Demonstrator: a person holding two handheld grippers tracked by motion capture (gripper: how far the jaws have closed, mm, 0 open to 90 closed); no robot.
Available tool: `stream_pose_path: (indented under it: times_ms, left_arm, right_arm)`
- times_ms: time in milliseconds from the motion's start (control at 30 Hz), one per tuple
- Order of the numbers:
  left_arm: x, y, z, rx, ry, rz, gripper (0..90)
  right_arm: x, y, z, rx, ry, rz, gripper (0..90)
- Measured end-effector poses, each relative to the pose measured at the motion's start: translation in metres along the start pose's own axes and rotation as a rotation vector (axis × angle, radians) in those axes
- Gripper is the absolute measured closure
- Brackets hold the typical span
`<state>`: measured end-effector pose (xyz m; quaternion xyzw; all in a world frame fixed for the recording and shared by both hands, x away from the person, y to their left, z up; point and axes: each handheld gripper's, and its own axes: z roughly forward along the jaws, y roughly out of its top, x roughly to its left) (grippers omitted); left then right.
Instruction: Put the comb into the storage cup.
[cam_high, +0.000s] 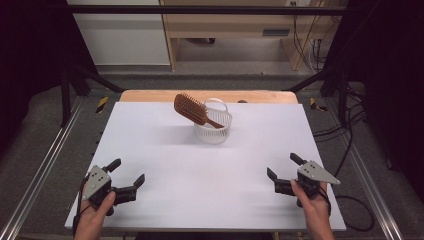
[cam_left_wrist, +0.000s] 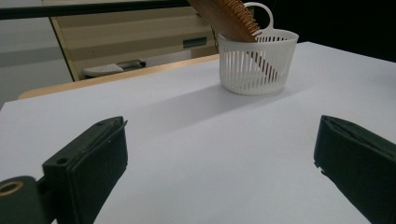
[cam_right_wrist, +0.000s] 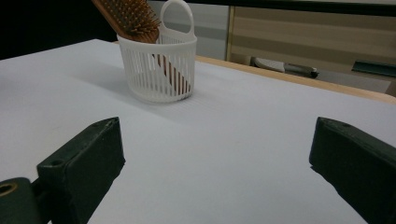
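Hairbrush (cam_high: 191, 109) handle-down in slatted white basket (cam_high: 214, 130).

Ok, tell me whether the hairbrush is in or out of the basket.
In: the hairbrush stands handle-down inside the white basket, head leaning out over its rim.

A: Where are the person's hands?
B: Both come in from the bottom of the high view. The left hand (cam_high: 97, 206) grips the left black two-jaw tongs (cam_high: 129, 172) near the front left corner of the white bench (cam_high: 210, 170); the right hand (cam_high: 311, 196) grips the right black two-jaw tongs (cam_high: 283, 166) near the front right corner.

A: How do the tongs stand?
B: Both are spread wide with nothing between the jaws. Each pair points inward and forward, low over the bench, well apart from the other. In the left gripper view and the right gripper view alike, the two black jaws sit far to either side.

A: Anything on top?
B: A grey three-cornered plate on each.
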<state>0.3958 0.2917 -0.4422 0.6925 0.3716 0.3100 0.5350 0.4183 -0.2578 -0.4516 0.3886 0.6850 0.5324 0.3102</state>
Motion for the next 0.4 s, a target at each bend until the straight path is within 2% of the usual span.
stream_pose_path:
  times_ms: [67, 167, 267, 333, 400]
  left_arm:
    - [0.001, -0.001, -0.003, -0.007, 0.011, 0.019, 3.0]
    - [0.007, -0.001, -0.008, -0.036, 0.031, -0.005, 3.0]
    - [0.01, -0.005, -0.011, -0.031, 0.039, -0.017, 3.0]
    - [0.011, -0.006, -0.012, -0.044, 0.041, -0.049, 3.0]
    - [0.013, -0.006, -0.011, -0.051, 0.043, -0.06, 3.1]
  right_arm:
    - [-0.003, -0.002, -0.003, 0.006, -0.001, -0.005, 3.4]
    - [-0.008, -0.004, -0.007, 0.013, -0.005, -0.006, 3.5]
    - [-0.011, -0.004, -0.007, 0.01, -0.008, 0.004, 3.5]
    - [-0.012, -0.005, -0.007, 0.009, -0.006, 0.004, 3.5]
    - [-0.012, -0.005, -0.006, 0.01, -0.002, 0.007, 3.5]
